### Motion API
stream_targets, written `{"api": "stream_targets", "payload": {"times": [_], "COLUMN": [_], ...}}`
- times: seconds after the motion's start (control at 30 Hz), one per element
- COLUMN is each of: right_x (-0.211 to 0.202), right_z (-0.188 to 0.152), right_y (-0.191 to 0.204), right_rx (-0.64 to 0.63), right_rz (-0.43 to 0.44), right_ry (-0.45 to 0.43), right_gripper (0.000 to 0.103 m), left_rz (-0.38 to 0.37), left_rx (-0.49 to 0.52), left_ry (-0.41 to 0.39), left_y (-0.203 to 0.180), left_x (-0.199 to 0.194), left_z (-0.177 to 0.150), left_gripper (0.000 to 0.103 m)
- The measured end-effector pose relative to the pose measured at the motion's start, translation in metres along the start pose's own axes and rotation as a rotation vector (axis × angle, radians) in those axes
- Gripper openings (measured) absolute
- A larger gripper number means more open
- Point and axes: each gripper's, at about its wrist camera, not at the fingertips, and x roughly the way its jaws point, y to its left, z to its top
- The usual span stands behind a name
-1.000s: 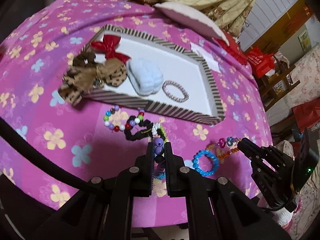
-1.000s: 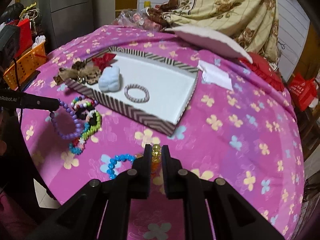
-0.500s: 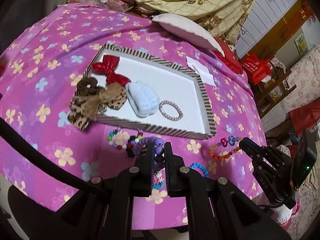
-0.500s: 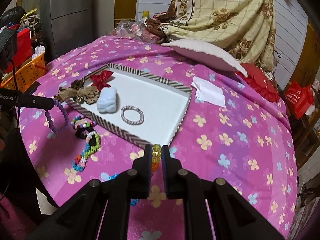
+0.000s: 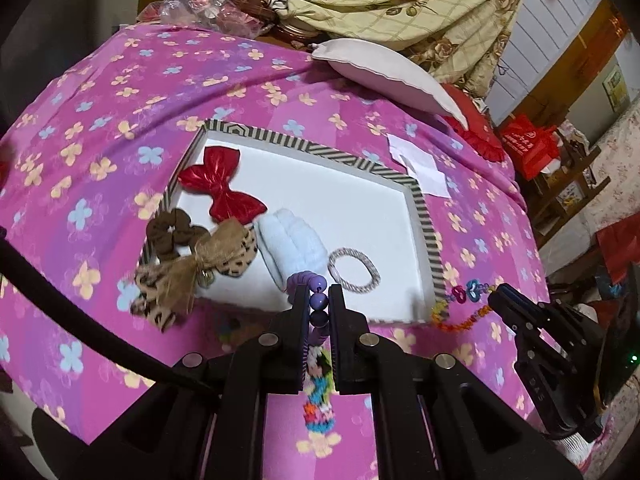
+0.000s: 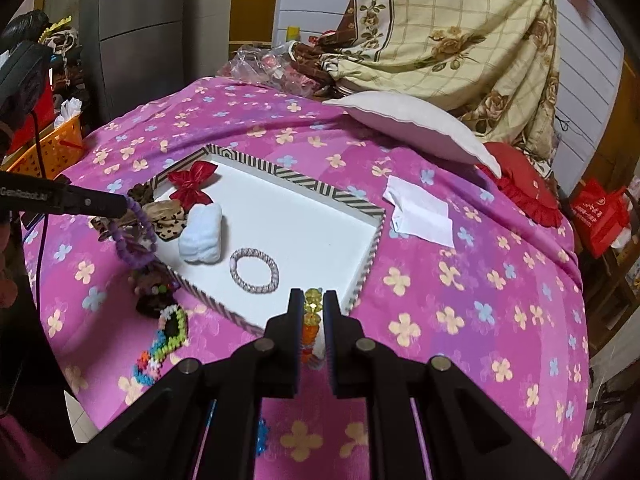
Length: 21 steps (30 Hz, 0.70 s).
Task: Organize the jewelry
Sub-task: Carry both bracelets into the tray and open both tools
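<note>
A white tray with a striped rim lies on the pink flowered cloth. Inside it are a red bow, a pale blue scrunchie and a silver bracelet. My left gripper is shut on a purple bead bracelet, lifted over the tray's near edge. My right gripper is shut on a yellow and orange bead bracelet, which dangles by the tray's near right corner.
A leopard bow and a brown scrunchie overhang the tray's left rim. A rainbow loom band and dark bead bracelets lie on the cloth. A white cushion, a white paper and a red cushion sit behind.
Both grippers have risen and moved toward the tray, carrying their bracelets off the cloth. The blue bead bracelet and the loose ones on the cloth have slid under and behind the fingers.
</note>
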Motion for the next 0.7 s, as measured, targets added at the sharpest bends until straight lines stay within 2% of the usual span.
{"api": "stream_targets", "payload": {"times": [0.7], "right_x": [0.061], "right_z": [0.059], "right_y": [0.017], "right_rx": [-0.052], "right_rz": [0.048], "right_ry": [0.035], "right_gripper": [0.009], "left_rz": [0.106], "left_rx": [-0.012], "left_ry": [-0.014], "left_y": [0.017], "left_x": [0.03], "left_z": [0.043], "left_gripper": [0.03]}}
